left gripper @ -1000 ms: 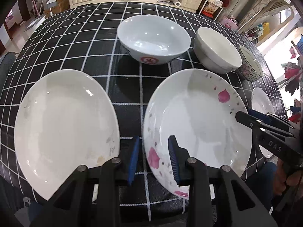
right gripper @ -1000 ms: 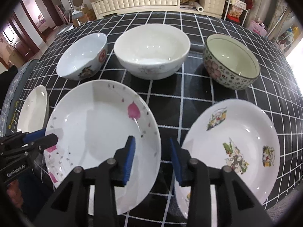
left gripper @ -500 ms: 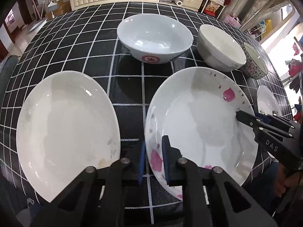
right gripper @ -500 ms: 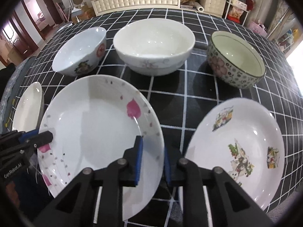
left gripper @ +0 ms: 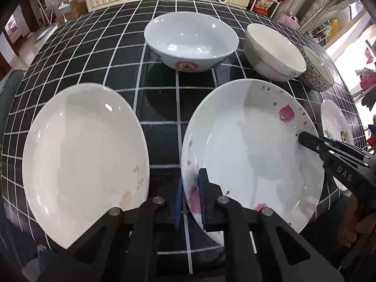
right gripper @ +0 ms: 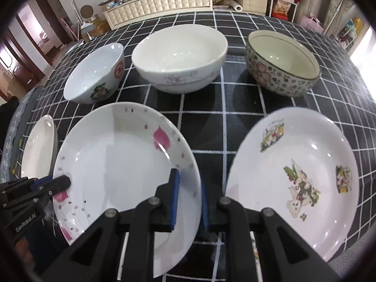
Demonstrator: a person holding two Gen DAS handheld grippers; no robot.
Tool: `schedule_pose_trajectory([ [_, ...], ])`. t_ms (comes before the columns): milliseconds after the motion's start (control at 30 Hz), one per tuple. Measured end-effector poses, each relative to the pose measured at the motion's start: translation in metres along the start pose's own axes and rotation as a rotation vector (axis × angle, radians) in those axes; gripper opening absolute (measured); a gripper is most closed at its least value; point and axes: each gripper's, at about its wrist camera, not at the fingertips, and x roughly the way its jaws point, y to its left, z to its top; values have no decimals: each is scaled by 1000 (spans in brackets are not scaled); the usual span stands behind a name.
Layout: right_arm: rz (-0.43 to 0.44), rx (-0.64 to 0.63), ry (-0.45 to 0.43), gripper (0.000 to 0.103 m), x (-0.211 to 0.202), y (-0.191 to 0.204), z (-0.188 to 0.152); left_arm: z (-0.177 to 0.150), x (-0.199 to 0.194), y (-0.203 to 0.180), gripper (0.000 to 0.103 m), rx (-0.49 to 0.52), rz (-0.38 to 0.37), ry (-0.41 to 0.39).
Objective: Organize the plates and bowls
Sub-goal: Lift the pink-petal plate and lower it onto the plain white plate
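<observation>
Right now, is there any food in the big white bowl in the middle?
No, the big white bowl in the right wrist view shows only its clean shiny inside, with nothing lying in it.

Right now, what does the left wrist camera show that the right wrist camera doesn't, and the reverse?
Only the left wrist view shows the plain white oval plate whole. Only the right wrist view shows the white plate with cartoon pictures whole.

Both show the white plate with pink petals, the left gripper and right gripper each clamped on its rim, three bowls behind, and the black checked tablecloth.
</observation>
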Motion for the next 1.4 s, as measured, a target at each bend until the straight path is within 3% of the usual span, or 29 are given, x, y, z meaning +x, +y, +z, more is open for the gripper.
schedule_pose_trajectory([
  [300,18,3,-42,18,-27,11,1,-7,-31,10,11,-22,-6,-46],
  [500,41,-37,-72,18,-38,40,15,-6,-58,29,11,-41,20,-102],
  [967,130,-187,-32,17,-12,120,27,-37,-79,110,11,-203,108,-124],
  [1400,128,-252,4,17,3,159,28,-49,-77,143,11,-287,113,-110],
])
